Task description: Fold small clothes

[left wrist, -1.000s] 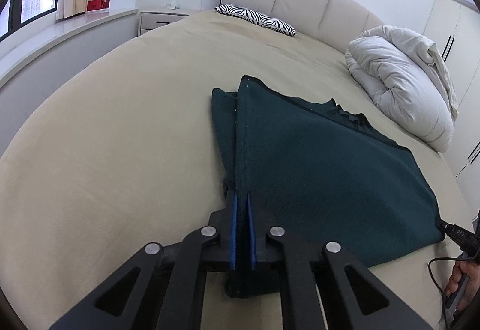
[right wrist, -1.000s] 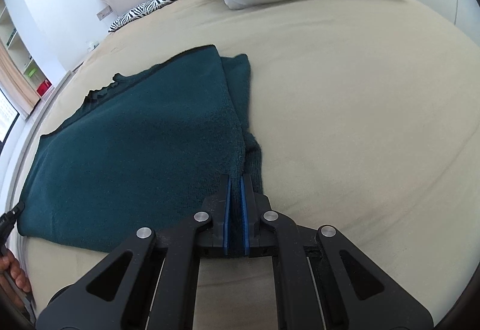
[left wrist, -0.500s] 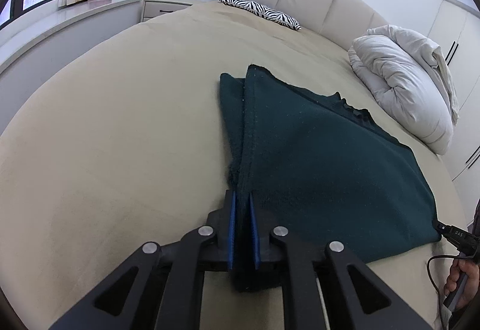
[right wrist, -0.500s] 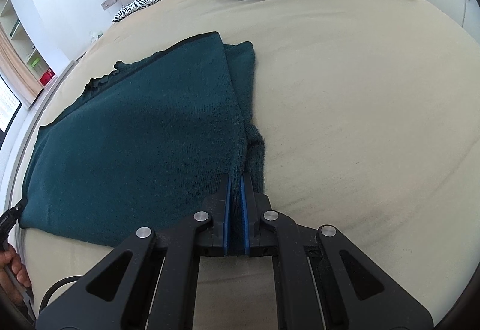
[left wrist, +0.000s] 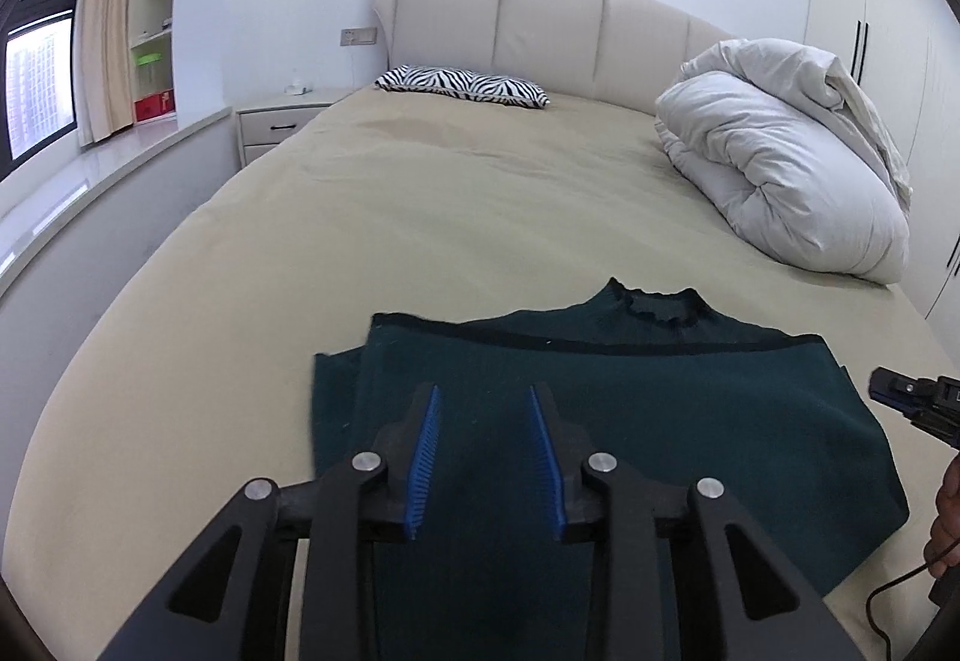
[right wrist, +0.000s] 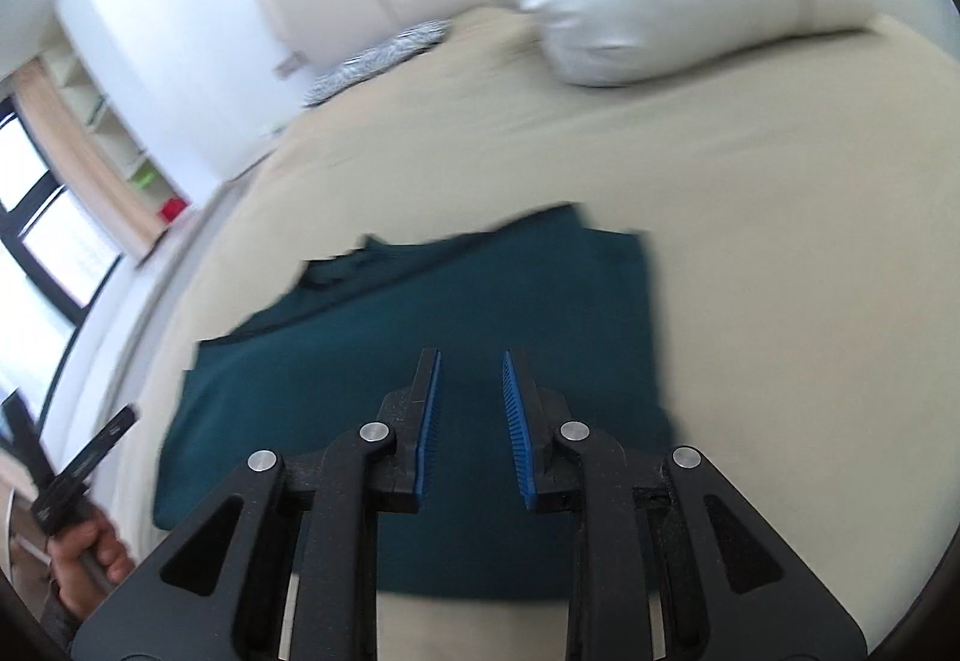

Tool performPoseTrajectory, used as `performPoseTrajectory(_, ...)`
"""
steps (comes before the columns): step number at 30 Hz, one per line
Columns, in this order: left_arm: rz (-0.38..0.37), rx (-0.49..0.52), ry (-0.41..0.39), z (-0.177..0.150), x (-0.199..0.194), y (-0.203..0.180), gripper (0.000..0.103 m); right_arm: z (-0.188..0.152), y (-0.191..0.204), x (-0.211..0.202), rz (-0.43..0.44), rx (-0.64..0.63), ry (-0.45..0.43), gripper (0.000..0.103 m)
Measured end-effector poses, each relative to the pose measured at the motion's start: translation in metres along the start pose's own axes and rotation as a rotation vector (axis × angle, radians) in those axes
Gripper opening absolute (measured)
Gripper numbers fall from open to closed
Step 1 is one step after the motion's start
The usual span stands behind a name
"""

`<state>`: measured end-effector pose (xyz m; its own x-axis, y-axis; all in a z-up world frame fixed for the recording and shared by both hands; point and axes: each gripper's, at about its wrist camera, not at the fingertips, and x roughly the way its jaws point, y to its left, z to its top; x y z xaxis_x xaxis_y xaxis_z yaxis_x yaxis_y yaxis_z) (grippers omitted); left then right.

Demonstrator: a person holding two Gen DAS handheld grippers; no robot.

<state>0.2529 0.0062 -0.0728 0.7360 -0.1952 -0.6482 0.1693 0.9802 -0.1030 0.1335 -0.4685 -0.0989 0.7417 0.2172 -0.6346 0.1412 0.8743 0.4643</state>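
Opening hand-held grippers [left wrist: 485,400] [right wrist: 470,364] above green sweater [left wrist: 660,409].

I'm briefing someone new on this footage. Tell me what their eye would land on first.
The dark green sweater lies flat on the near part of the beige bed, collar toward the headboard. Above it, both the left gripper and the right gripper are opening, with nothing between their blue pads. A bundled white duvet lies at the bed's right side and a zebra-print pillow by the headboard.
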Motion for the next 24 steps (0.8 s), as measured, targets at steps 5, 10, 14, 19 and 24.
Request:
performPoseTrajectory(5,0.036,0.076,0.034,0.017,0.054,-0.02,0.033,0.02,0.04,0.088,0.204,0.026,0.142,0.021)
performPoseTrajectory(10,0.008,-0.058,0.127,0.005,0.099,0.022,0.035,0.023,0.027,0.167,0.232,0.14,0.231,0.014)
performPoseTrajectory(14,-0.031,-0.128,0.116,0.006,0.099,0.04,0.034,0.027,-0.045,0.165,0.287,0.36,0.117,0.0)
performPoseTrajectory(19,-0.046,-0.158,0.113,0.006,0.096,0.044,0.034,0.029,-0.124,0.127,0.231,0.523,-0.072,0.0)
performPoseTrajectory(24,0.009,-0.166,0.11,-0.002,0.068,0.048,0.034,0.025,-0.163,0.087,0.072,0.604,-0.152,0.01)
